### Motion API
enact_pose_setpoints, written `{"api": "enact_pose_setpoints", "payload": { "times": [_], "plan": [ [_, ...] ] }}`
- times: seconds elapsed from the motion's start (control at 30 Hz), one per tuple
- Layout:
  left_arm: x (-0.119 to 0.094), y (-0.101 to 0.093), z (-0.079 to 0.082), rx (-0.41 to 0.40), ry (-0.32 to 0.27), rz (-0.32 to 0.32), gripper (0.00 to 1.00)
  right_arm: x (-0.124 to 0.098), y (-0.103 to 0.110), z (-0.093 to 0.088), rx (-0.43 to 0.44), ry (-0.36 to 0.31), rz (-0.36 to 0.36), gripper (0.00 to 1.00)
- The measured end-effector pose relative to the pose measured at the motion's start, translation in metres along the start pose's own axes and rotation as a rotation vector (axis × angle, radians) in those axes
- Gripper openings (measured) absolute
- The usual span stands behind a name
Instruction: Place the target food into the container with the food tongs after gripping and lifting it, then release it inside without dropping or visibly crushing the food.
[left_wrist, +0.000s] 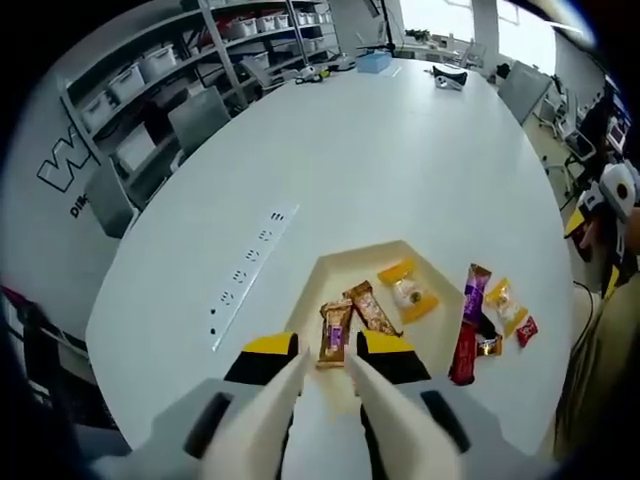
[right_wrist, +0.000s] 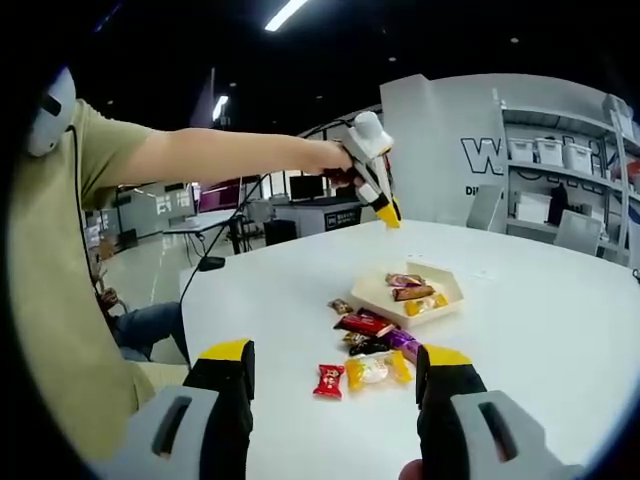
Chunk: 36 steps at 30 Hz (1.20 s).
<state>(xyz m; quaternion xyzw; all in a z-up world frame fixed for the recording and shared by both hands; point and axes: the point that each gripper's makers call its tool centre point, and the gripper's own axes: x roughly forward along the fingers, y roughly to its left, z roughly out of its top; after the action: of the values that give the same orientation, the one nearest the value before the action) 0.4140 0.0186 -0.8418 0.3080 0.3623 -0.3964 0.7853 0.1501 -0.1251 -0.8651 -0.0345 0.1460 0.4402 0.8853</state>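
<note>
Our left gripper (left_wrist: 325, 375) hangs above the white tray (left_wrist: 330, 270), jaws parted and empty. Inside that tray lie two brown snack bars (left_wrist: 352, 318) and a yellow-wrapped sweet (left_wrist: 409, 291); just outside it sit more wrapped snacks (left_wrist: 488, 318). Our right gripper (right_wrist: 335, 380) is spread wide, empty, well short of the tray.

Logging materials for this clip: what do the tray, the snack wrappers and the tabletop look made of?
The tray looks like matte cream plastic or moulded pulp; no gloss, so hard to tell which. The snack wrappers, such as the purple bar and the yellow packet, look like printed plastic film with some shine. The tabletop looks like smooth white laminate with a soft sheen.
</note>
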Motion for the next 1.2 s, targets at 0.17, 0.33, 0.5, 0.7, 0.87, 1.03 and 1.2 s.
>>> {"api": "enact_pose_setpoints", "payload": {
  "times": [0.17,0.33,0.5,0.7,0.87,1.03,1.2],
  "plan": [
    [-0.005,-0.003,-0.007,0.003,0.004,-0.003,0.22,0.0,0.001,0.0,0.001,-0.002,0.003,0.64],
    [-0.011,-0.012,-0.012,0.013,0.002,-0.013,0.22,0.002,0.003,0.001,0.0,-0.004,0.007,0.64],
    [-0.015,-0.021,-0.014,0.034,-0.008,-0.019,0.22,0.003,0.005,0.001,-0.004,0.0,0.009,0.64],
    [-0.023,-0.042,-0.012,0.062,-0.028,-0.045,0.22,0.003,0.007,0.001,-0.006,0.0,0.011,0.64],
    [-0.027,-0.062,-0.01,0.108,-0.04,-0.071,0.22,0.004,0.008,0.0,-0.007,0.002,0.014,0.64],
    [-0.034,-0.086,-0.005,0.171,-0.06,-0.105,0.22,0.005,0.01,0.001,-0.009,0.004,0.017,0.64],
    [-0.04,-0.103,-0.002,0.223,-0.072,-0.136,0.22,0.006,0.011,0.0,-0.009,0.004,0.019,0.64]
  ]
}}
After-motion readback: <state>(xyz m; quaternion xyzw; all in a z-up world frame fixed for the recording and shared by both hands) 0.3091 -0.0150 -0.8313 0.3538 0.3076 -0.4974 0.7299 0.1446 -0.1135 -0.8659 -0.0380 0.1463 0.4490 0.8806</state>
